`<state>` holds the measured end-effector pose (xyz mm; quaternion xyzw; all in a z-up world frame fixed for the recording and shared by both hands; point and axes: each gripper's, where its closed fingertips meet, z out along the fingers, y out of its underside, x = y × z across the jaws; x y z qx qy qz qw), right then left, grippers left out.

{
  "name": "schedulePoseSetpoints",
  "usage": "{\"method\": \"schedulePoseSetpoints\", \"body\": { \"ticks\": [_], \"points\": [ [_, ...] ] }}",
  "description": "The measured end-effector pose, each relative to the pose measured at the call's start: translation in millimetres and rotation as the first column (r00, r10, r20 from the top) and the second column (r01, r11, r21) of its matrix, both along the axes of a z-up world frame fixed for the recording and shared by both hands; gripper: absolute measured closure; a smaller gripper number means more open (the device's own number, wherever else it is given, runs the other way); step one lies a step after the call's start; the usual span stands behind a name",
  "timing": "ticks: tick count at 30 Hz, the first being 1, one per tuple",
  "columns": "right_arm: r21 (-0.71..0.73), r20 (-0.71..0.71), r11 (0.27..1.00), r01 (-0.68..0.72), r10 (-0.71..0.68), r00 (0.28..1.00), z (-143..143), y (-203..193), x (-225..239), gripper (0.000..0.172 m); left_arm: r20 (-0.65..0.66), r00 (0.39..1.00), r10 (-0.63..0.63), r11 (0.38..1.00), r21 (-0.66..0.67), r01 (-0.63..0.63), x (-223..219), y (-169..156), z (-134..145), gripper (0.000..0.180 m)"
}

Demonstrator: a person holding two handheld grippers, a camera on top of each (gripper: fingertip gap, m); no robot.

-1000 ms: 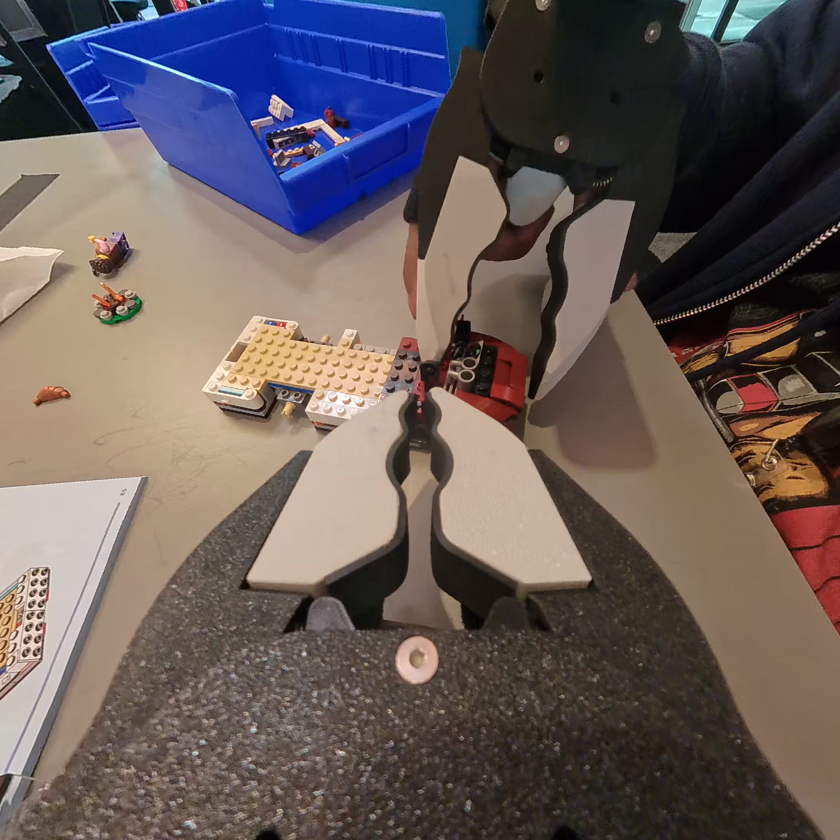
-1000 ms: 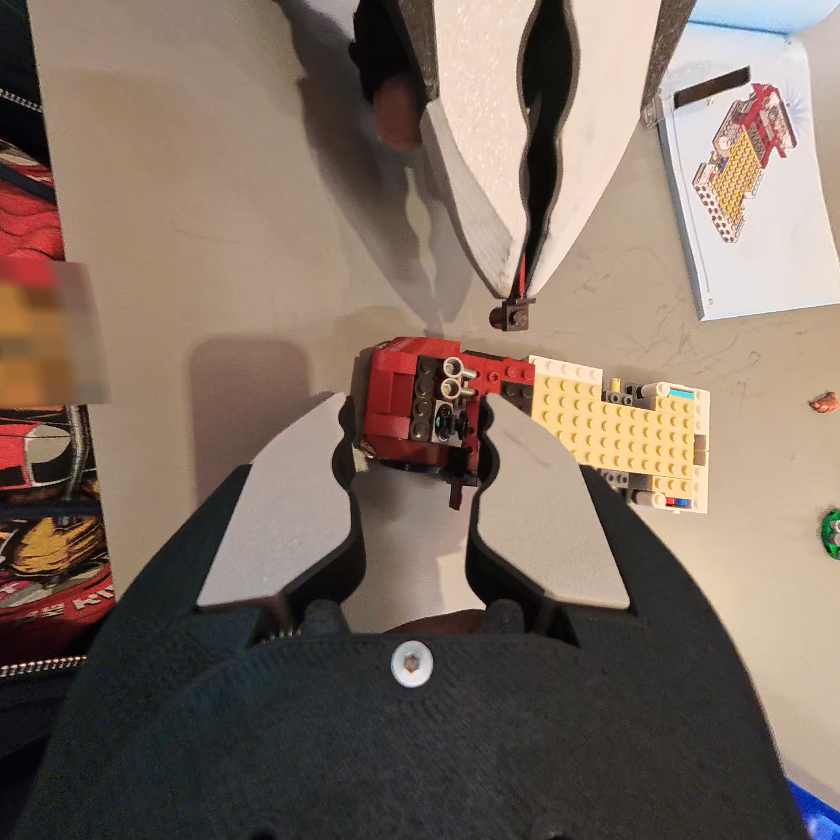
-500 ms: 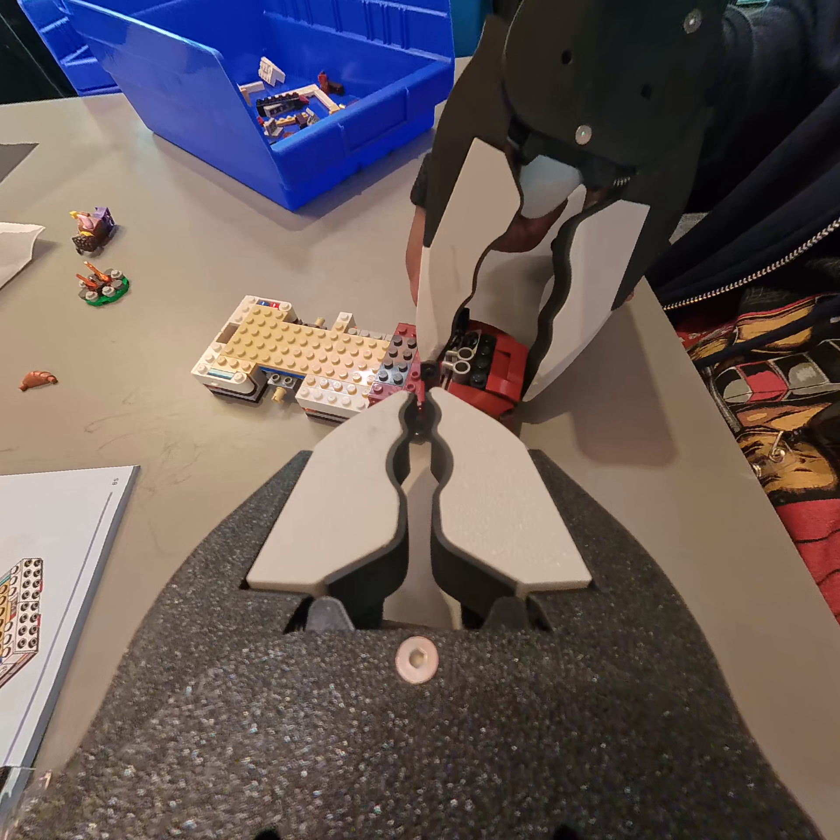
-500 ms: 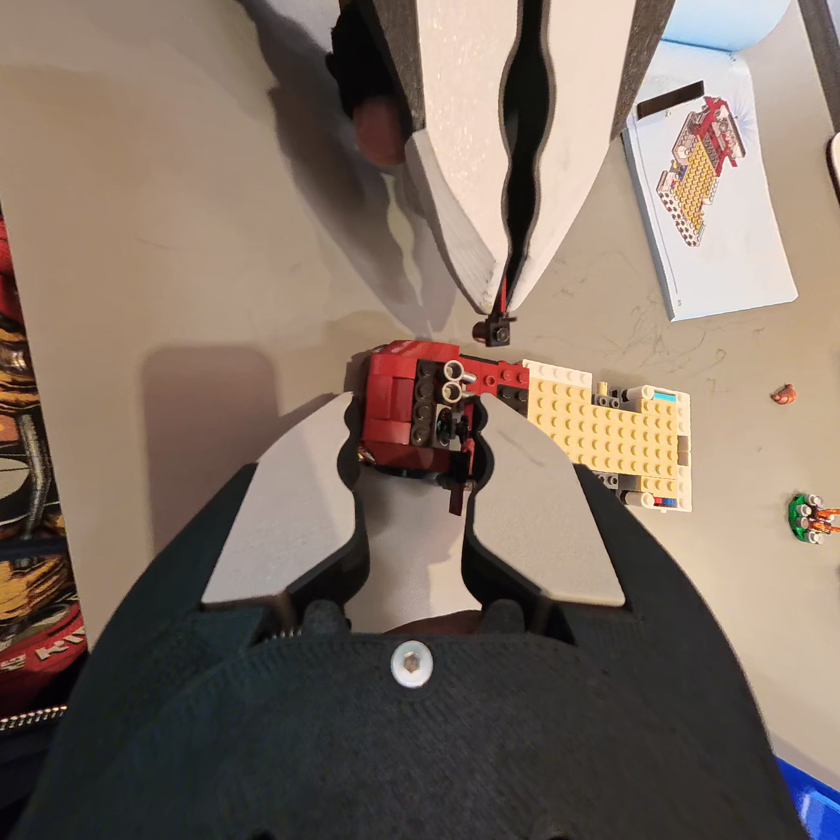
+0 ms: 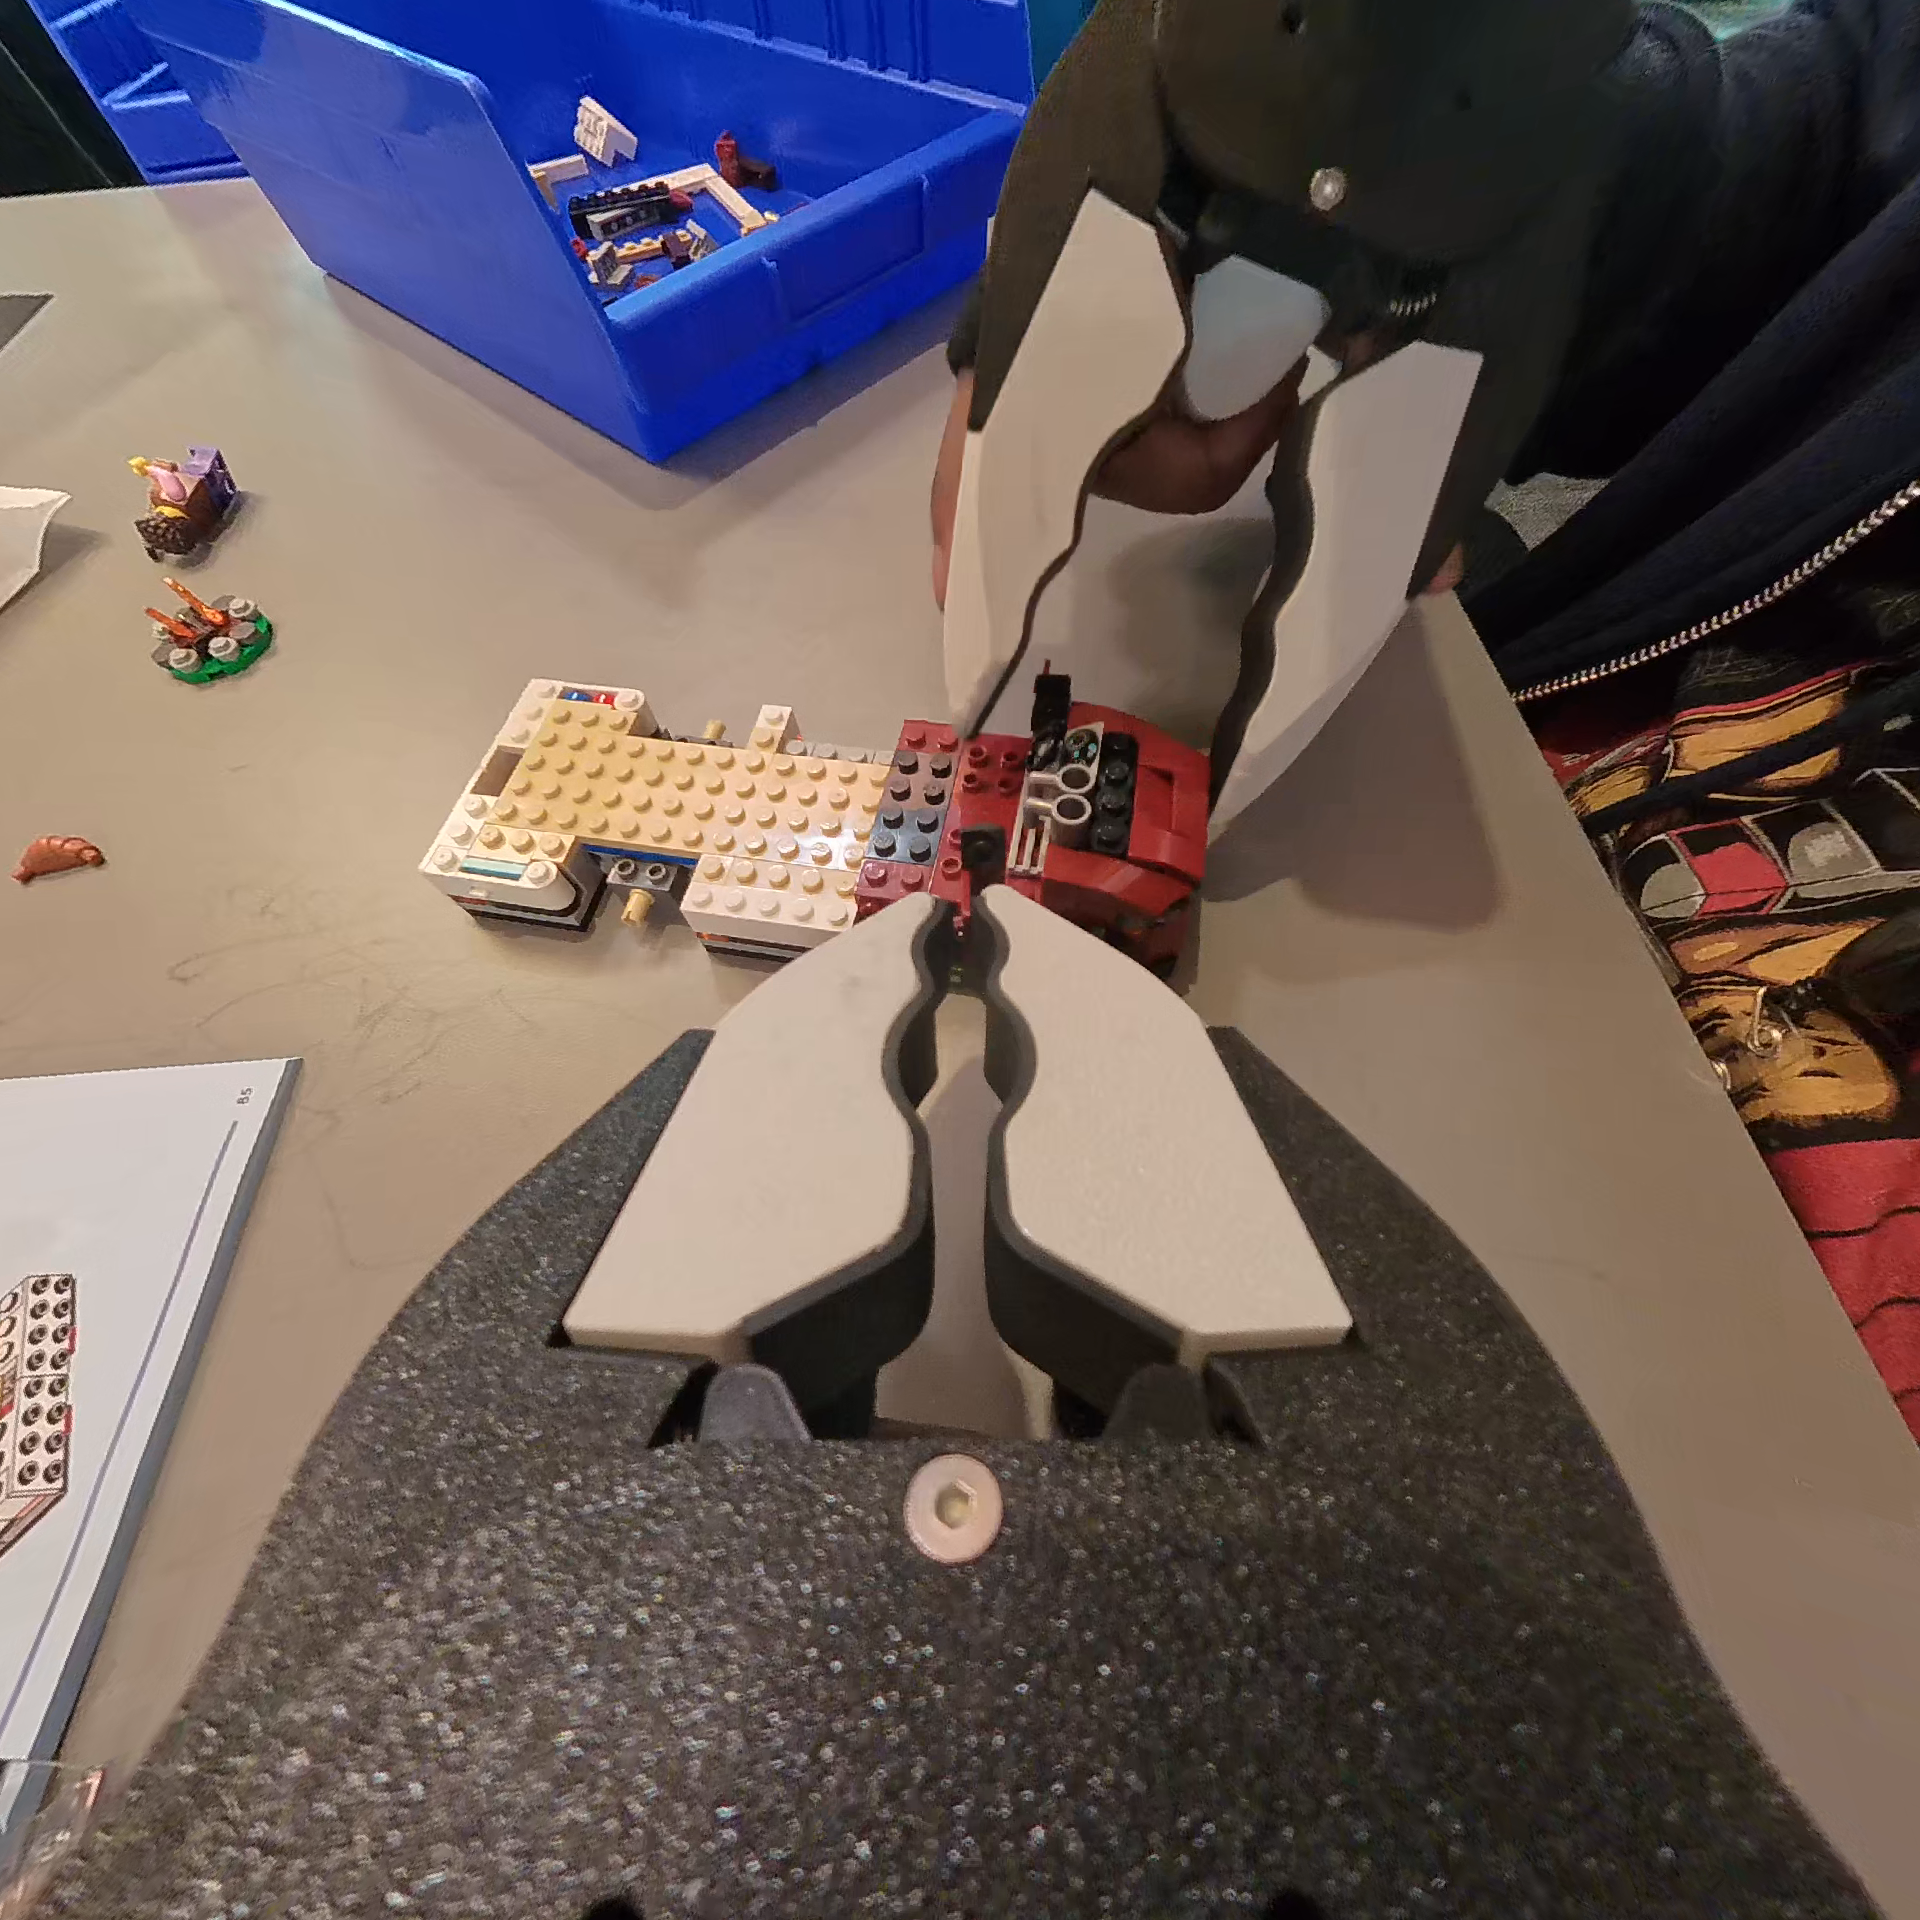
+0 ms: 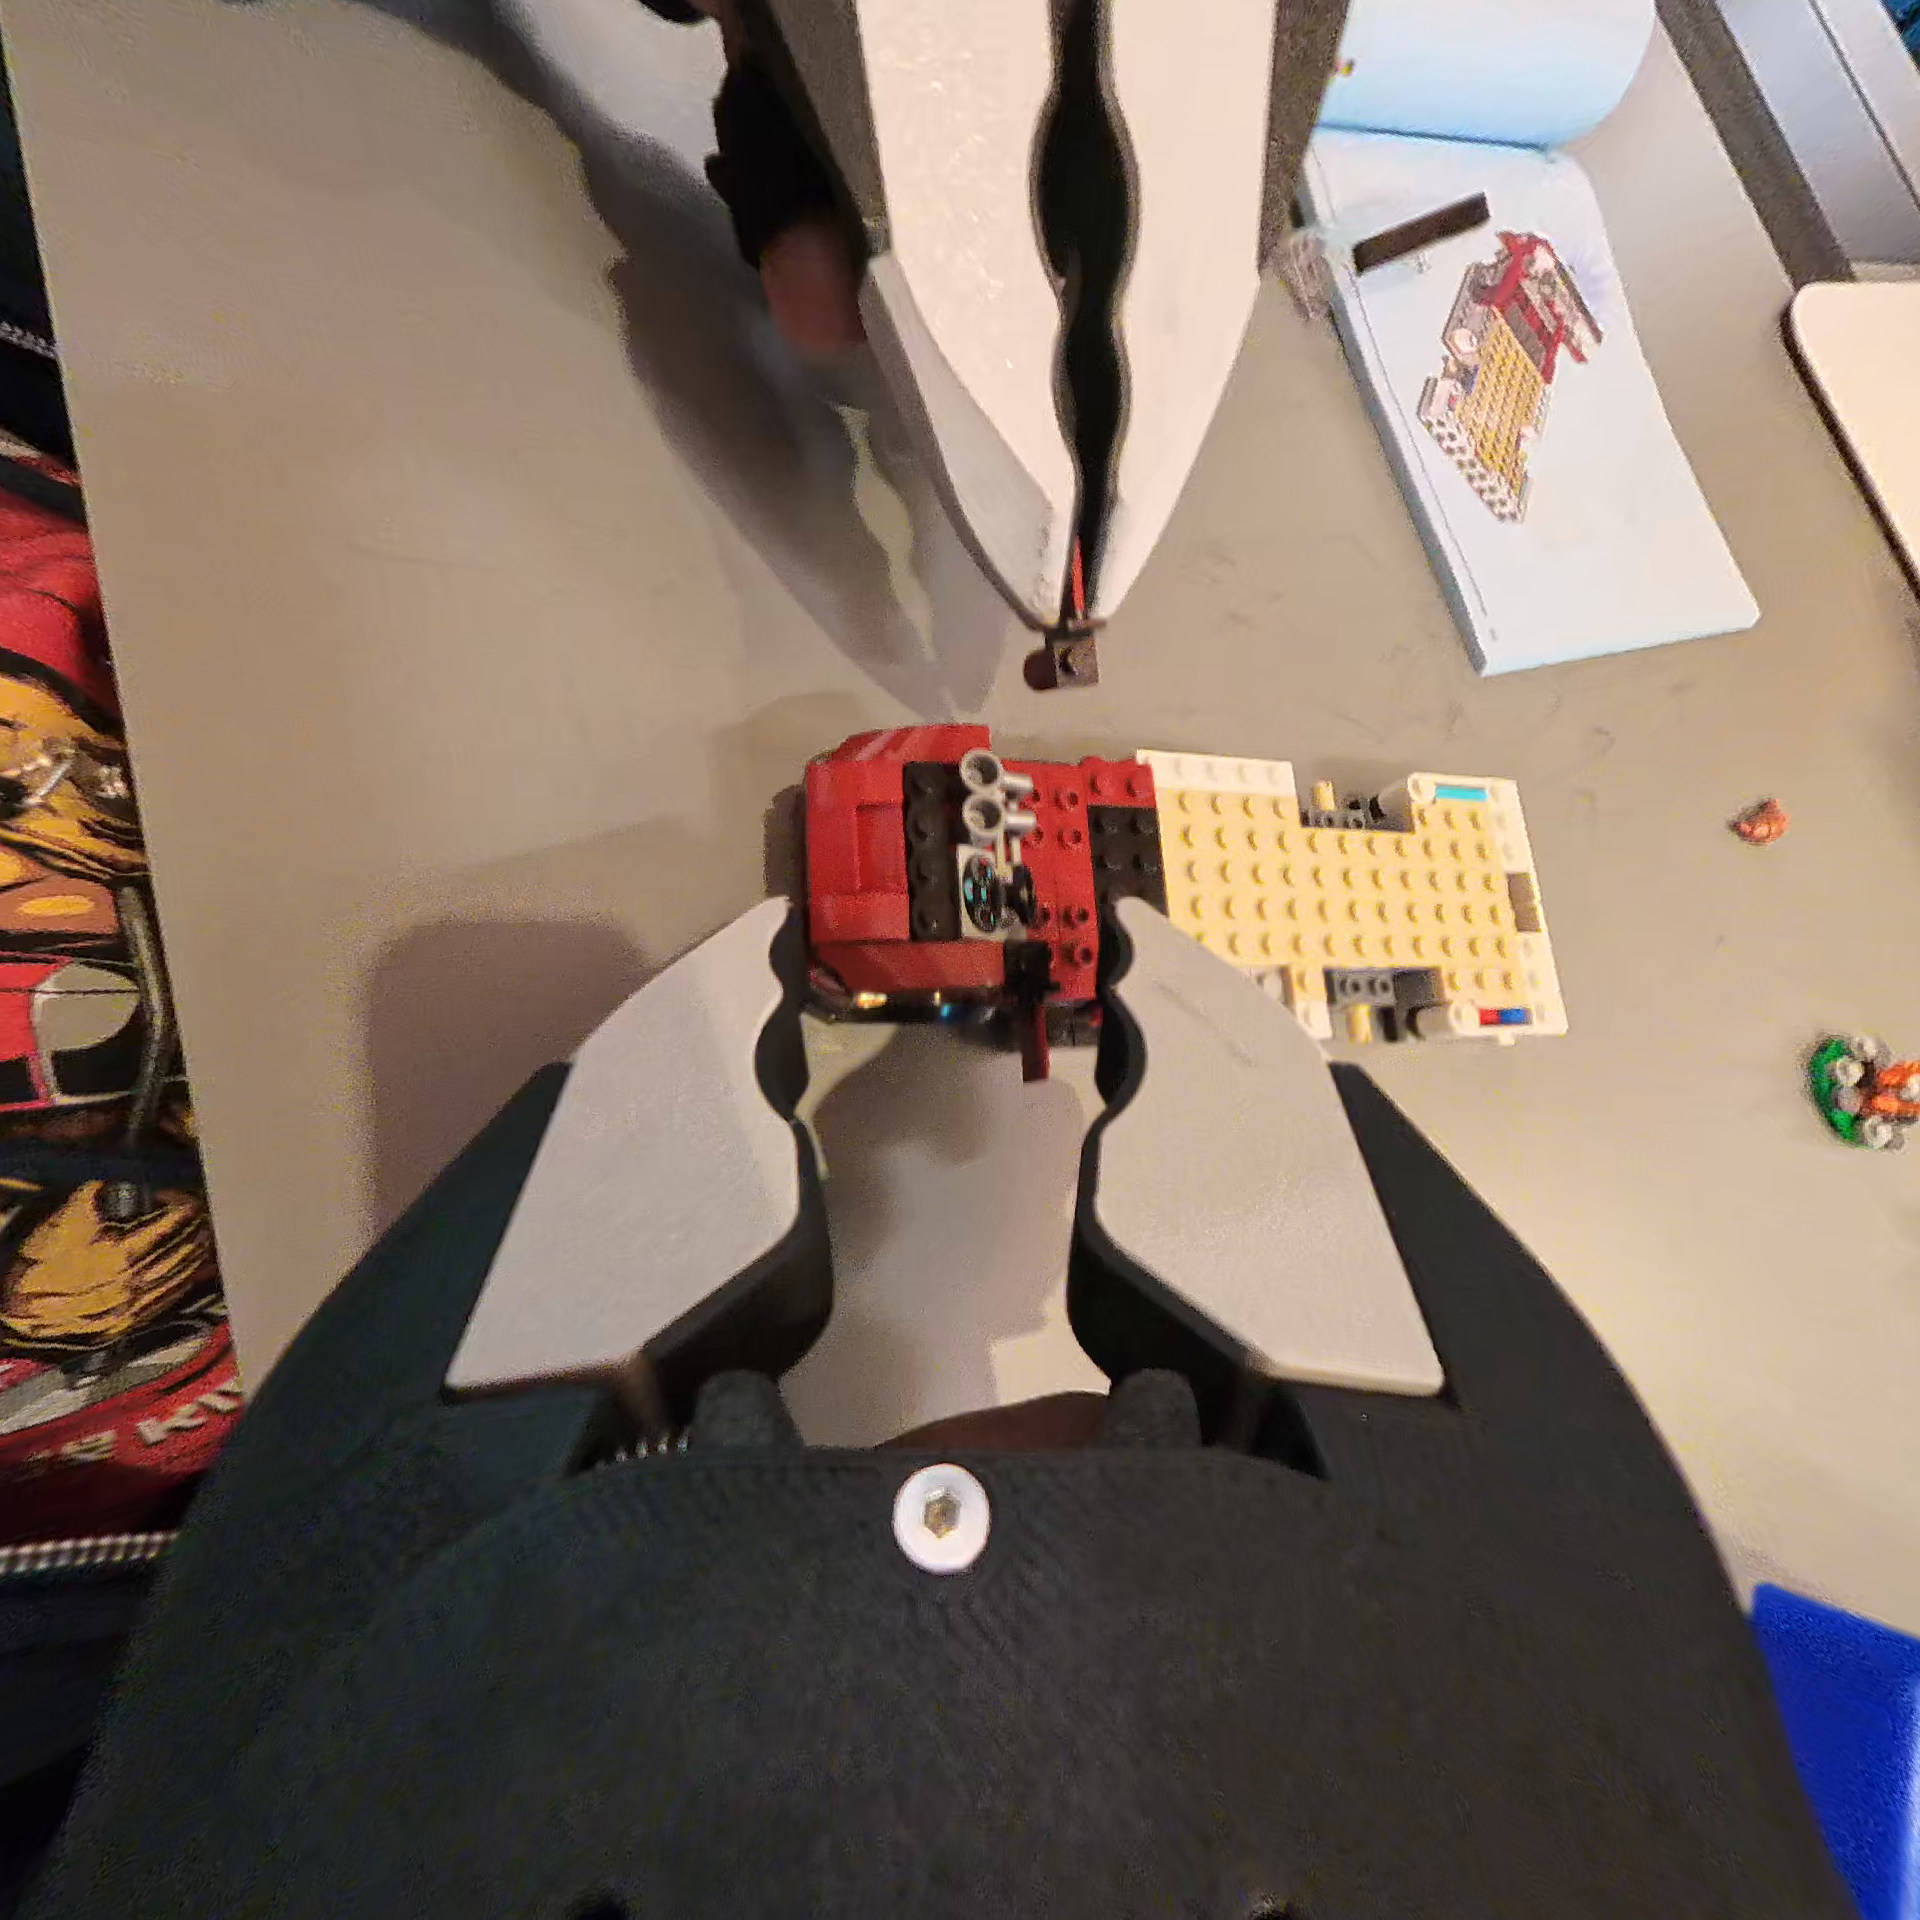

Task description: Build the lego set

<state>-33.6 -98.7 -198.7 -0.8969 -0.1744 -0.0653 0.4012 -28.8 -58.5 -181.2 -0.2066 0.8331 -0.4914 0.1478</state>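
Observation:
A brick model with a tan studded deck (image 5: pixel 707 800) and a dark red cab (image 5: pixel 1122 831) lies on the grey table (image 5: pixel 520 571). My left gripper (image 5: pixel 961 909) is shut on a small black brick with a dark red stem (image 5: pixel 977 852) and holds it at the near edge of the cab. The right wrist view shows that gripper (image 6: pixel 1075 613) with the piece (image 6: pixel 1070 660) sticking out of its tips. My right gripper (image 6: pixel 951 914) is open, with one finger on each side of the red cab (image 6: pixel 862 862). It also shows in the left wrist view (image 5: pixel 1096 774).
A blue bin (image 5: pixel 416 208) with loose bricks stands at the back. An instruction booklet (image 5: pixel 104 1299) lies near left. Two small builds (image 5: pixel 187 504) (image 5: pixel 208 634) and a brown piece (image 5: pixel 57 857) lie at the left. The table edge (image 5: pixel 1558 831) and a person's jacket are at the right. One gripper's finger ends stand about 5 cm off the other's.
My left gripper has carried the small piece closer over the cab's edge. My right gripper's fingers narrowed around the cab, then spread a little again.

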Motion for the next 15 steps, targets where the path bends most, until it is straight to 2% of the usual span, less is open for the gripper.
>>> {"method": "schedulePoseSetpoints", "body": {
  "ticks": [8, 15],
  "points": [
    [0.029, -0.089, 1.000, 0.000, 0.003, 0.996, -4.4, -3.9, -2.3, 0.117, -0.008, 1.000, 0.003, 1.000, -0.002, -0.003, 0.6, 0.5, -0.4, 0.177],
    [0.038, -0.097, 0.998, -0.046, 0.050, 0.994, -5.6, 0.8, -3.1, 0.124, -0.007, 1.000, 0.009, 1.000, -0.005, -0.009, 1.1, 1.3, -0.1, 0.177]
  ]
}}
